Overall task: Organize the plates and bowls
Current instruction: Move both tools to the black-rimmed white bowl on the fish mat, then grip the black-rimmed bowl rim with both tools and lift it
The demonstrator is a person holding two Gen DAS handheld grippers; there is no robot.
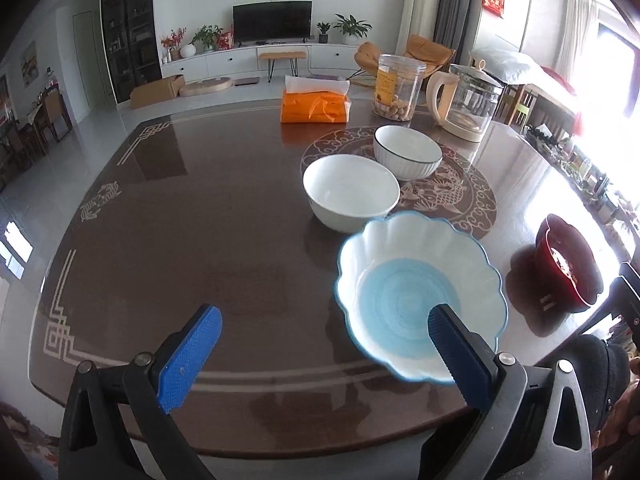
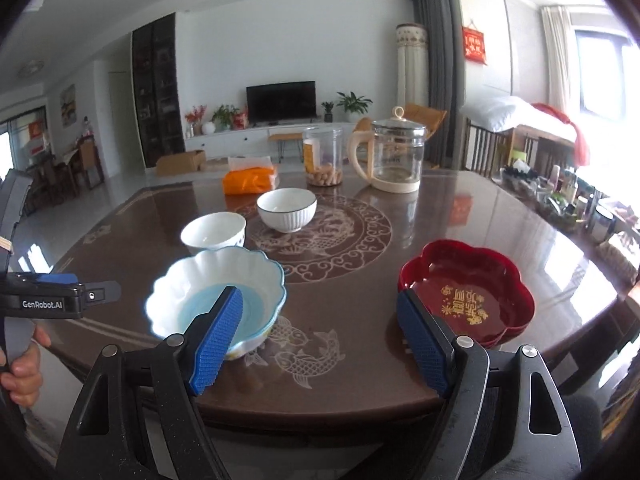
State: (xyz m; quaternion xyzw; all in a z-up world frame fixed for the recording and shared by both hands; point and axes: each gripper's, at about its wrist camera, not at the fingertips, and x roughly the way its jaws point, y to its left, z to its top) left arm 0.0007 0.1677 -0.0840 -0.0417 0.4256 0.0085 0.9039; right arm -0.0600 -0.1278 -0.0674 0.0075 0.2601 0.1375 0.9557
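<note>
The blue bowl (image 1: 420,292) is sitting on the table (image 1: 200,220) just ahead and right of the left tool (image 1: 324,330), which is hovering nearer than the right tool (image 2: 320,320), both spread wide, gripping nothing.

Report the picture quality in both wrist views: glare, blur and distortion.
Left wrist view: window glare burns out the right edge beside the red dish; the scalloped blue bowl has a slightly smeared near rim; the table edge bows with fisheye curvature. Right wrist view: the same window blows out upper right, reflections streak the glossy tabletop, the glass kettle stays sharp, corners vignette black.
</note>
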